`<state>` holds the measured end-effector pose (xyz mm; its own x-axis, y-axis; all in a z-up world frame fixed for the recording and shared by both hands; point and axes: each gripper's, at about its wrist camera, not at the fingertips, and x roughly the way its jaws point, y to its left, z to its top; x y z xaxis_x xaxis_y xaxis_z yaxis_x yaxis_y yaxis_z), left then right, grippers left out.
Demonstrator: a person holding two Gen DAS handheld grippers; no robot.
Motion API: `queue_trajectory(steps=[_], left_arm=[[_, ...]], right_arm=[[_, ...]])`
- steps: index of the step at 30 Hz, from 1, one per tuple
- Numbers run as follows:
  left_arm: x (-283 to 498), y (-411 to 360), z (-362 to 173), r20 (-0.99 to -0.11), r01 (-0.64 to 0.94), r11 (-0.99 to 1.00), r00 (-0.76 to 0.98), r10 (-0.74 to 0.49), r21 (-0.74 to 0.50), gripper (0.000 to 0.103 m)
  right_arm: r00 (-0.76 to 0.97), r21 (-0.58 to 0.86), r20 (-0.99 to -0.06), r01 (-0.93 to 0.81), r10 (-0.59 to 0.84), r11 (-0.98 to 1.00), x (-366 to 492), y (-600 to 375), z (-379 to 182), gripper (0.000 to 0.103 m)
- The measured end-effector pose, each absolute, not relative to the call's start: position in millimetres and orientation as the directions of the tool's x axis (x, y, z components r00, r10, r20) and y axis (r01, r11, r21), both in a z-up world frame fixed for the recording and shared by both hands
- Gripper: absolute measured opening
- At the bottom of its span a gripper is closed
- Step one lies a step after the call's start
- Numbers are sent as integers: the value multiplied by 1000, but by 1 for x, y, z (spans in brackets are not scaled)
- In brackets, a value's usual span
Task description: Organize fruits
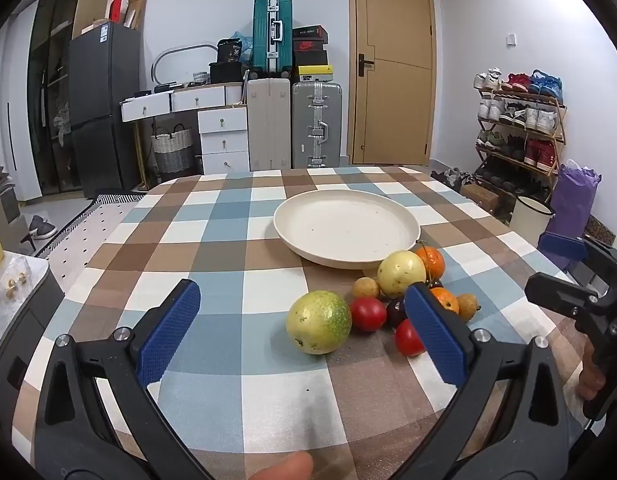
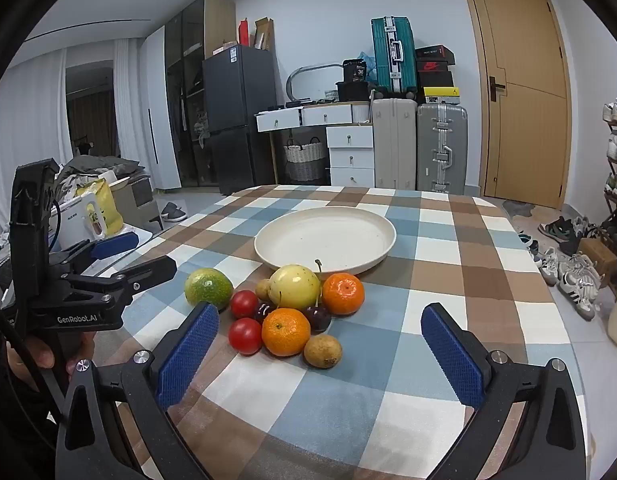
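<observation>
A pile of fruit lies on the checked tablecloth in front of an empty cream plate [image 1: 346,232] [image 2: 324,240]. It holds a green-yellow fruit [image 1: 318,322] [image 2: 208,288], a pale yellow fruit [image 1: 400,274] [image 2: 295,286], two oranges [image 2: 286,332] [image 2: 343,288], two red tomatoes [image 1: 367,314] [image 2: 245,335], dark cherries [image 2: 318,318] and small brown fruits [image 2: 323,351]. My left gripper [image 1: 300,300] is open and empty, just before the green-yellow fruit. My right gripper [image 2: 320,316] is open and empty, its fingers on either side of the pile's near edge.
The right gripper also shows at the right edge of the left wrist view [image 1: 568,272]; the left gripper shows at the left of the right wrist view [image 2: 124,256]. Suitcases [image 1: 294,128], a drawer unit, a fridge and a shoe rack [image 1: 520,136] stand beyond the table.
</observation>
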<state>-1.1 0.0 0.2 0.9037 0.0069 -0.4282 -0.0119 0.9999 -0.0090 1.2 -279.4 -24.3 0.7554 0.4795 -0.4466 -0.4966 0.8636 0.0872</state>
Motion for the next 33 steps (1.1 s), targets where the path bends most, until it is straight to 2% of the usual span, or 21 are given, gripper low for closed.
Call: queue_trajectory(steps=[33], left_arm=[[0,1,0,-442,-2,1000,897,-7,-20,102]], right_arm=[[755,89,-449,-494,478,865,2,-279,-25,103]])
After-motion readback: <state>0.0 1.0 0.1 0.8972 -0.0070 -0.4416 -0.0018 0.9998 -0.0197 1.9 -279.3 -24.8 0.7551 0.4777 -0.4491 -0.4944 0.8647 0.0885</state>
